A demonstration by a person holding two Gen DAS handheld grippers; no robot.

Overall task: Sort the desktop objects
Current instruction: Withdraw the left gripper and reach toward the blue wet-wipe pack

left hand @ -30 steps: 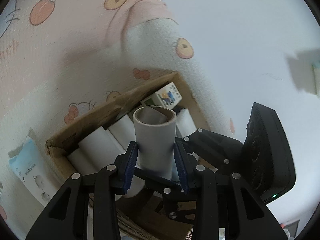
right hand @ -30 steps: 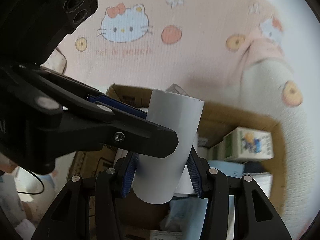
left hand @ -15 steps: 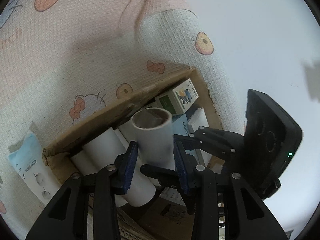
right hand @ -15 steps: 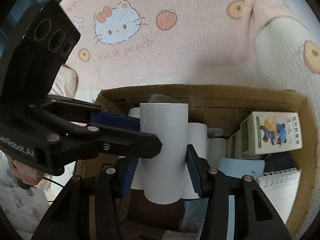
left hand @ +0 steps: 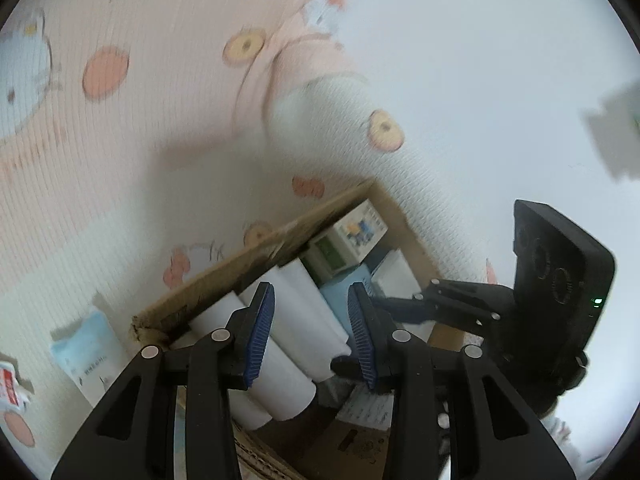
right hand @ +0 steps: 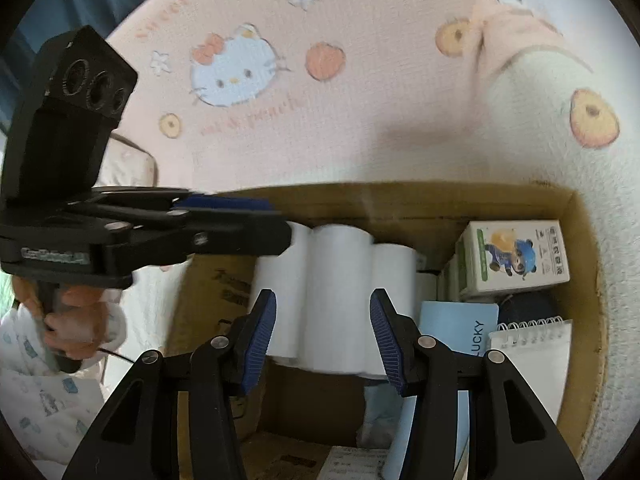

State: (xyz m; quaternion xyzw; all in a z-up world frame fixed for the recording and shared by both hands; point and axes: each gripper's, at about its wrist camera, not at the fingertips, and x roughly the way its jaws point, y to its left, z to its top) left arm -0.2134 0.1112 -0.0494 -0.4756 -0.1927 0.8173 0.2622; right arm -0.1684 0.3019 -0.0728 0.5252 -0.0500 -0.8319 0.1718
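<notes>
Cardboard box (right hand: 584, 264) sat on patterned blanket (right hand: 360, 120). White paper rolls (right hand: 340, 296) lay side by side inside box, along back wall; carton (right hand: 516, 260) and spiral notepad (right hand: 528, 344) at box's right end. Left gripper (left hand: 310, 332) above rolls, jaws opening, nothing pressed between. Right gripper (right hand: 322, 336) over box, jaws apart, empty. Rolls probably light, hollow, crushable, smooth: best grip mid-length across diameter, gentle squeeze.

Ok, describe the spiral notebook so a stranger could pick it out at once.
Start at the open cardboard box on the cartoon-print blanket. In its right-hand part, below the bear-printed carton, lies the spiral notebook. Only it has a wire coil along its top edge.
</notes>
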